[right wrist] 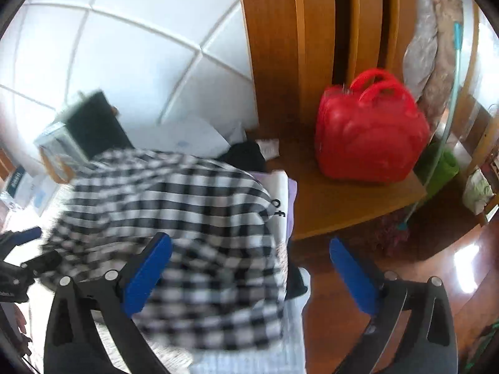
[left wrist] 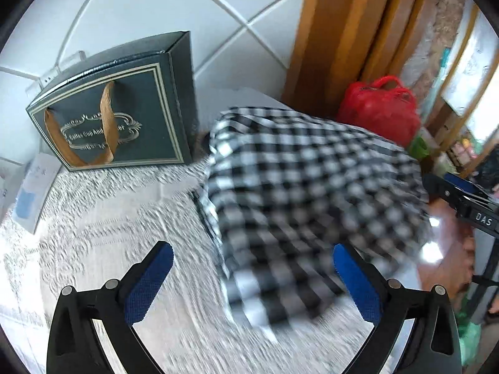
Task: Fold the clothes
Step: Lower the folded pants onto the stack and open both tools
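A black-and-white checked garment [left wrist: 299, 205] lies folded on a white textured cloth [left wrist: 103, 227] that covers the table. It also shows in the right wrist view [right wrist: 181, 233], blurred by motion. My left gripper [left wrist: 252, 277] is open and empty, just above the garment's near left edge. My right gripper [right wrist: 249, 268] is open and empty, over the garment's right edge. The right gripper also shows at the right of the left wrist view [left wrist: 461, 199]. The left gripper shows at the left edge of the right wrist view [right wrist: 21, 249].
A dark green gift box [left wrist: 118, 115] with a brown ribbon handle stands at the back left. A red bag [right wrist: 371, 131] sits on a wooden bench [right wrist: 343, 205] to the right. A white garment with letters [right wrist: 279, 199] lies under the checked one. White tiled wall behind.
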